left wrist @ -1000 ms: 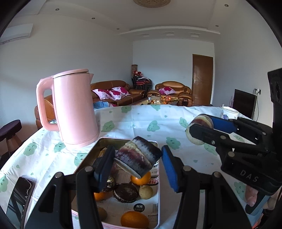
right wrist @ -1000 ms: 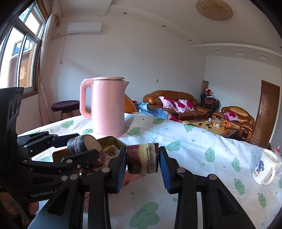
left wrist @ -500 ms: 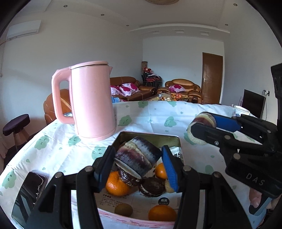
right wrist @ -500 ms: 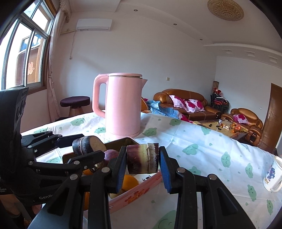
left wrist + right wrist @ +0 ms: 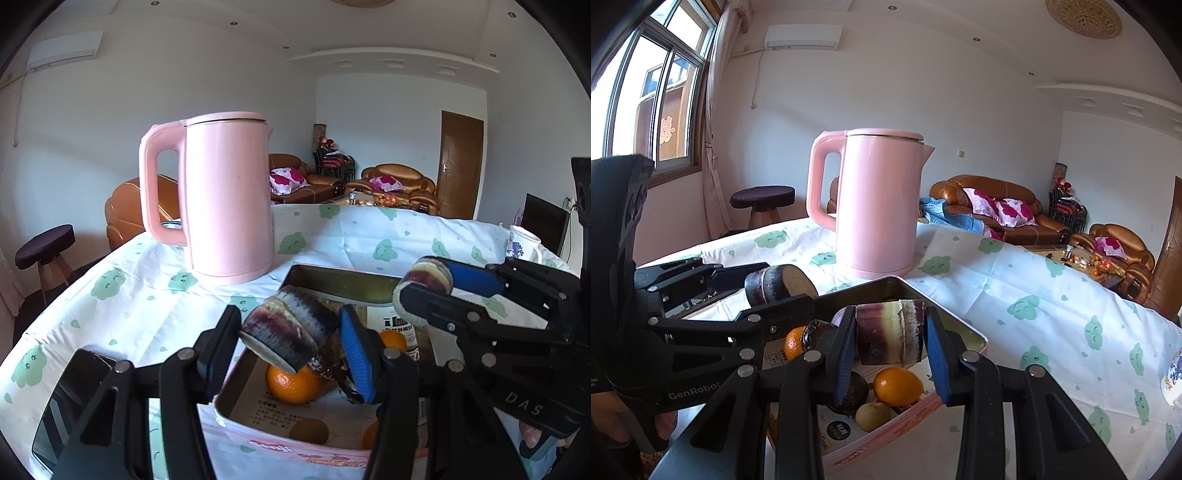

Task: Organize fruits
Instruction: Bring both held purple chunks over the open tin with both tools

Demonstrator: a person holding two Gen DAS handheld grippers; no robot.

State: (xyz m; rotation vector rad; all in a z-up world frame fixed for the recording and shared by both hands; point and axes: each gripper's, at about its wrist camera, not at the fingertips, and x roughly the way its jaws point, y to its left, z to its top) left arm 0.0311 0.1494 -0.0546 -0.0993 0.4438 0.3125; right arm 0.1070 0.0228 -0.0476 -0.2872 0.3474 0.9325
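Observation:
My left gripper [image 5: 290, 341] is shut on a purple sugarcane piece [image 5: 288, 332], tilted, above the near left part of a pink-rimmed metal tray [image 5: 332, 282]. My right gripper [image 5: 888, 338] is shut on a second sugarcane piece [image 5: 888, 338], held level over the same tray [image 5: 975, 338]. Each gripper shows in the other's view, the right one [image 5: 424, 291] and the left one [image 5: 779, 284]. The tray holds oranges [image 5: 293, 382] [image 5: 897, 386], a kiwi [image 5: 308, 432], a small pale fruit [image 5: 873, 417] and dark round fruits.
A pink kettle [image 5: 225, 199] stands on the cloud-print tablecloth [image 5: 129, 306] just behind the tray. A dark phone [image 5: 70, 398] lies at the near left. A white mug [image 5: 522, 243] stands at the far right. A stool and sofas are beyond the table.
Both grippers, each still holding its sugarcane piece, have moved closer to the tray and lower over it; the kettle and tray look nearer and larger.

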